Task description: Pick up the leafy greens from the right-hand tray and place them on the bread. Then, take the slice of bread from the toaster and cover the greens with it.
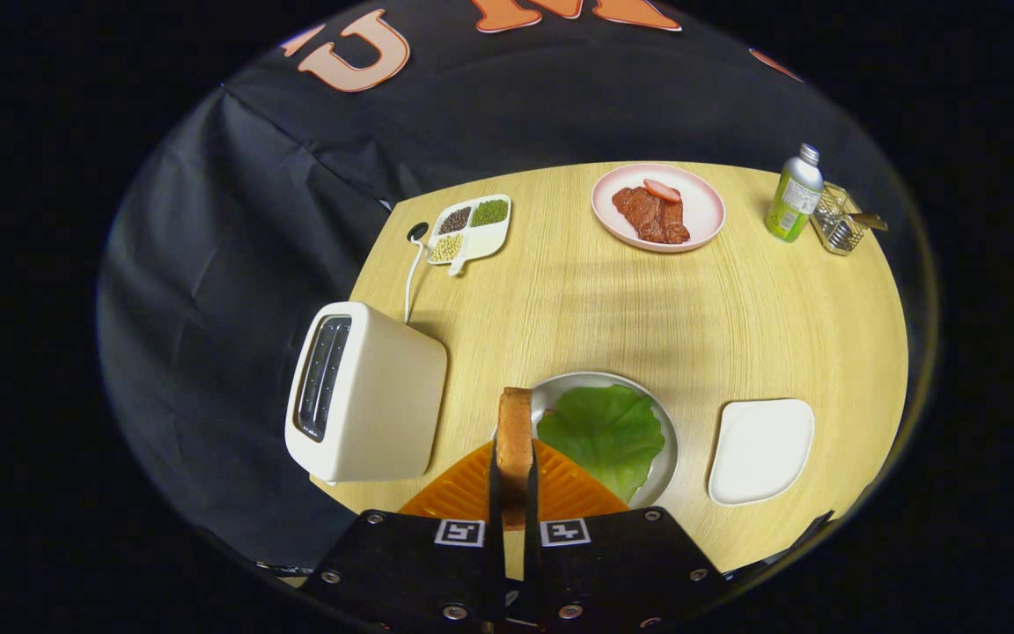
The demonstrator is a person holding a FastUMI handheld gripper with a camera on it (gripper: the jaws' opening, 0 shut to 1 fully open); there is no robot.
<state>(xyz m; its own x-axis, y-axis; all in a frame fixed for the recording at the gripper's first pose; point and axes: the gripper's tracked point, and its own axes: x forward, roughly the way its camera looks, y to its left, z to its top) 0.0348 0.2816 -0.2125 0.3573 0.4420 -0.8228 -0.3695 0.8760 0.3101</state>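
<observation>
My gripper (514,480) is shut on a slice of bread (515,436), held on edge between the two orange fingers (463,493). It hangs above the near left rim of a grey plate (667,440). A green lettuce leaf (604,433) lies spread on that plate, just right of the held slice; whatever is under the leaf is hidden. The cream toaster (366,394) stands to the left of the fingers, its slot dark. A white tray (760,451) sits to the right of the plate with nothing on it.
At the table's far side stand a pink plate (708,204) with red meat slices, a green bottle (793,195) and a small wire basket (840,220). A white divided dish of beans (470,229) and the toaster's cord (410,273) lie far left.
</observation>
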